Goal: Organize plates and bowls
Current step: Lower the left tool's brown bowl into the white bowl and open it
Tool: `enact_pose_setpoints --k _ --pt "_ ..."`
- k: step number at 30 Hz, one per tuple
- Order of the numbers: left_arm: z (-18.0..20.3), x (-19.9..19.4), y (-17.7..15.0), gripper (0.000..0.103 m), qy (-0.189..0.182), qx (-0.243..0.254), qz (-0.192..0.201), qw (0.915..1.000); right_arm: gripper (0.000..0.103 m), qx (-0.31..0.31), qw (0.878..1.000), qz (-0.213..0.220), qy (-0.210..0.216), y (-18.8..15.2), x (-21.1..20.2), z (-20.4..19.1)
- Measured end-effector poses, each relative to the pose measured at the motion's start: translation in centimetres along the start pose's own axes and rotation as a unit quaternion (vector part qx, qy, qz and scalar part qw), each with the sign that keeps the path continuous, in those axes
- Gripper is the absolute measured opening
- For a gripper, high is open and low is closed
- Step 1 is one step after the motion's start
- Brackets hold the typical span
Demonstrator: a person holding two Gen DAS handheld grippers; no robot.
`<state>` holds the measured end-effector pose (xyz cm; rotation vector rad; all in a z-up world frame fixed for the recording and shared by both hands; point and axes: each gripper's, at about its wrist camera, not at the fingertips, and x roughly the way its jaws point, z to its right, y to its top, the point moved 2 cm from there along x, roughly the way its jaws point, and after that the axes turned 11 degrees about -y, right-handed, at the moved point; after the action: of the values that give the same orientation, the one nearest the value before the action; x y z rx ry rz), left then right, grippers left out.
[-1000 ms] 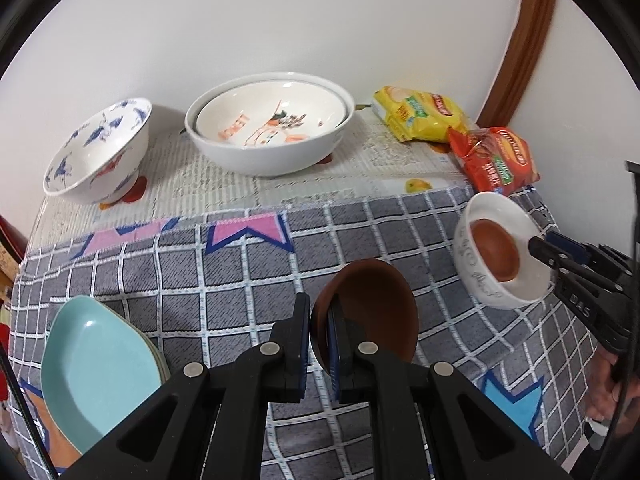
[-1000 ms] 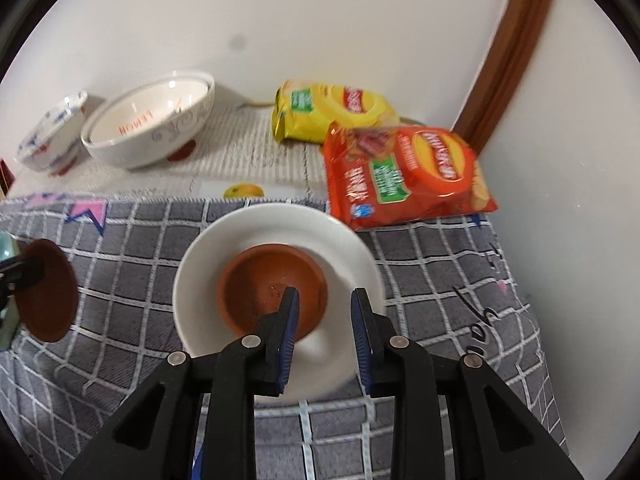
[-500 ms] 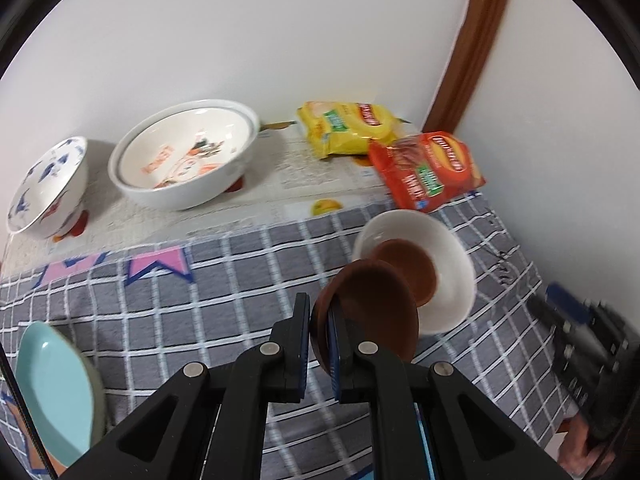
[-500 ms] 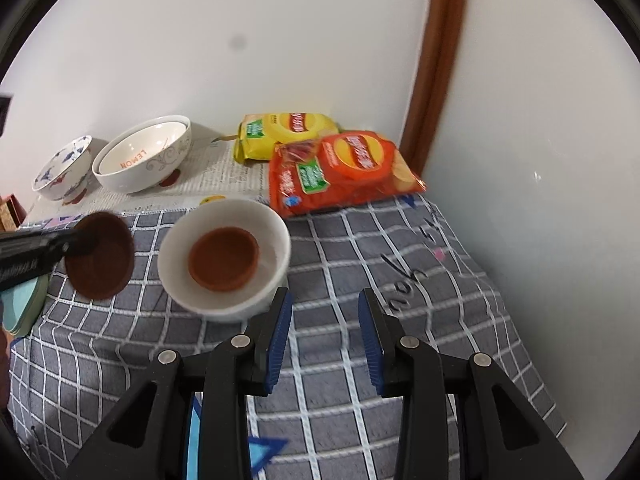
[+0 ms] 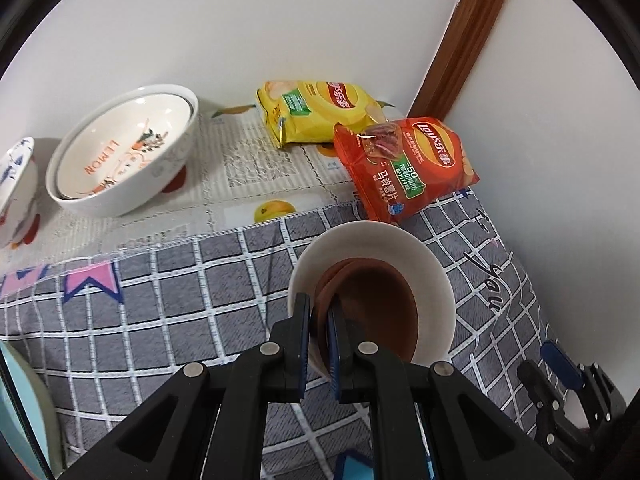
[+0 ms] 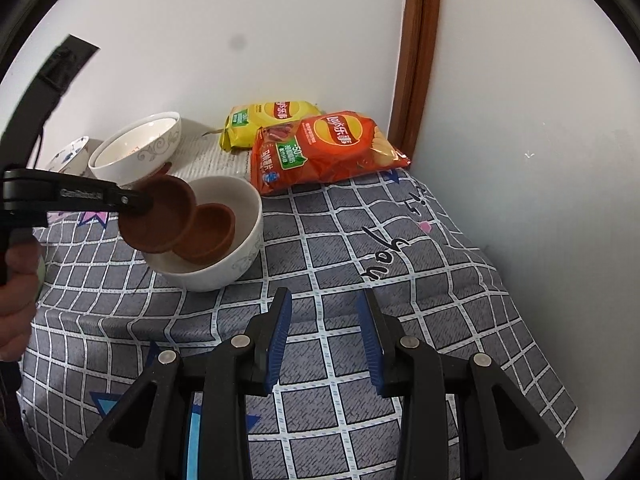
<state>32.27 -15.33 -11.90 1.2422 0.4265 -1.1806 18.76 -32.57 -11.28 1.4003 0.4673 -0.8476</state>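
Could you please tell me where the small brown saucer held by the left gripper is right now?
The small brown saucer is clamped in the left gripper, tilted over the near-left rim of the white bowl, above a second brown dish lying inside.

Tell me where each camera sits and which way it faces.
Left wrist: on the left gripper, looking down along it at the brown saucer it holds over the white bowl; right gripper at the corner.
Right wrist: on the open right gripper, facing the checked cloth; a hand shows left.
Shared: bowl, saucer, red chip bag.
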Motion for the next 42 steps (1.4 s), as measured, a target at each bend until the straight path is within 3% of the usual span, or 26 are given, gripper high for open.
enact_pose_setpoints --k 25,42 --pt "-1.5 3.1 0.7 0.009 -0.056 -0.039 -0.011 0.9976 0.035 0.000 1.000 -0.012 -0.010 0.5 0.9 -1.1" --pt "-1.4 3.8 0.3 0.010 -0.065 -0.042 -0.023 0.9968 0.039 -0.002 1.000 -0.013 -0.013 0.7 1.0 -1.2"
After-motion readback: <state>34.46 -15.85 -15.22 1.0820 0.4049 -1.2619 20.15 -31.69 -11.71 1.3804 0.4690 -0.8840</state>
